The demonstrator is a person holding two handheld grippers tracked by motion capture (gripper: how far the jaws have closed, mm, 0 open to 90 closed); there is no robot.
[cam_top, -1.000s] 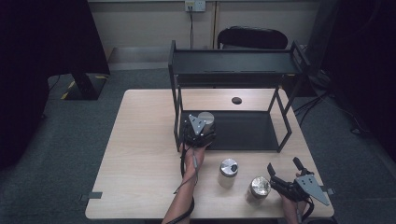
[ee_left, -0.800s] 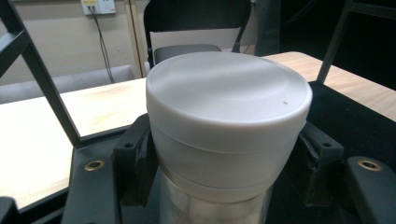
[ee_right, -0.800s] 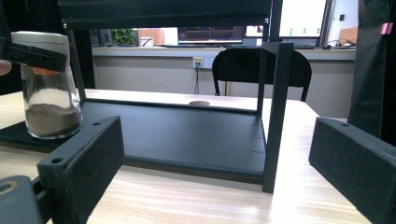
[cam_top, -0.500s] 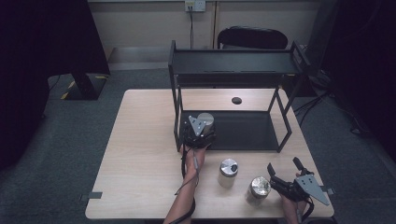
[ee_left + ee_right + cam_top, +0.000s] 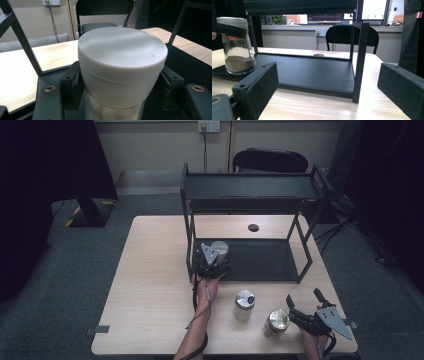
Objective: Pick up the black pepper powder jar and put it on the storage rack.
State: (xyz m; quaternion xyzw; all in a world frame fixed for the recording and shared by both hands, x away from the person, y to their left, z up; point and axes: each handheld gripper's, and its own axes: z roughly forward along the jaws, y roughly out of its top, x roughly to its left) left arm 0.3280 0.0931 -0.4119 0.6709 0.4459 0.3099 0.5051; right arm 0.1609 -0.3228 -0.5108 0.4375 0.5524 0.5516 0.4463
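Note:
A glass jar (image 5: 221, 245) with a pale lid (image 5: 122, 47) and brown powder inside (image 5: 238, 62) stands at the front left corner of the black rack's lower shelf (image 5: 265, 262). My left gripper (image 5: 218, 251) is shut on it just under the lid, a black jaw on each side (image 5: 121, 85). In the right gripper view its base appears to rest on the shelf. My right gripper (image 5: 302, 296) lies at the table's front right, open with nothing between its jaws (image 5: 328, 87), pointing at the rack.
Two more jars stand on the table's front part: one with a silver lid (image 5: 244, 303) and another (image 5: 278, 321) right beside my right gripper. A small dark disc (image 5: 253, 227) lies behind the rack. A chair (image 5: 270, 160) stands beyond the table.

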